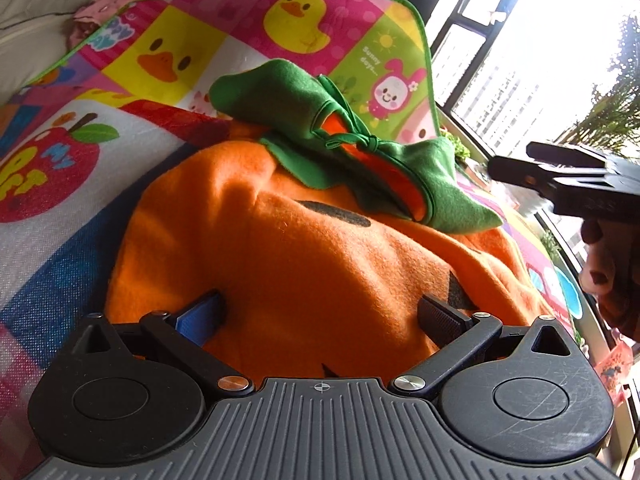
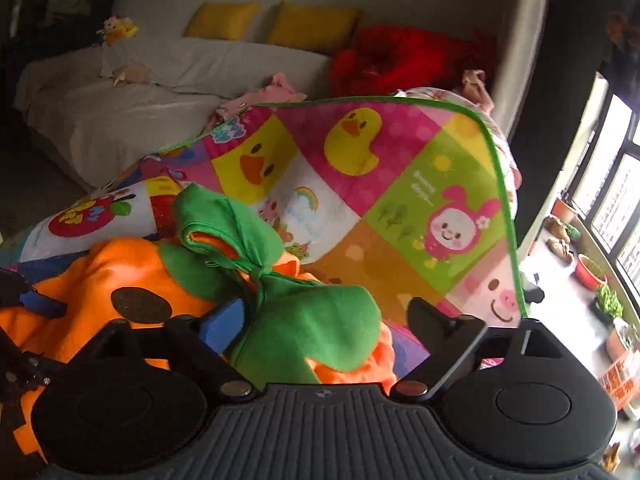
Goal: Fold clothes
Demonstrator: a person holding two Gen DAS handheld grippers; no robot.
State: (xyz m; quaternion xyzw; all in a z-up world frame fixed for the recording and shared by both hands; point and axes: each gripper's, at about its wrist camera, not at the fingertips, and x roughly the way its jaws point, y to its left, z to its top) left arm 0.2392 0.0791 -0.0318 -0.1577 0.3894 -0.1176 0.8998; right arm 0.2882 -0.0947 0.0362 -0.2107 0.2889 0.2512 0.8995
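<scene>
An orange fleece pumpkin costume (image 1: pixel 304 256) with black face patches and a green leaf collar (image 1: pixel 304 120) tied with a green string lies on a colourful cartoon play mat (image 1: pixel 180 52). My left gripper (image 1: pixel 320 308) is open, its fingers wide apart over the orange body. My right gripper (image 2: pixel 328 316) is open, its jaws on either side of a green collar flap (image 2: pixel 316 336). The right gripper also shows in the left wrist view (image 1: pixel 568 176), at the right above the costume. The costume's orange body (image 2: pixel 100 276) lies at the left of the right wrist view.
The mat's far edge (image 2: pixel 360 100) has green trim. Behind it stands a white sofa (image 2: pixel 140 92) with yellow cushions, pink clothes (image 2: pixel 256 96) and a red pile (image 2: pixel 392 60). Windows and potted plants (image 2: pixel 608 300) are on the right.
</scene>
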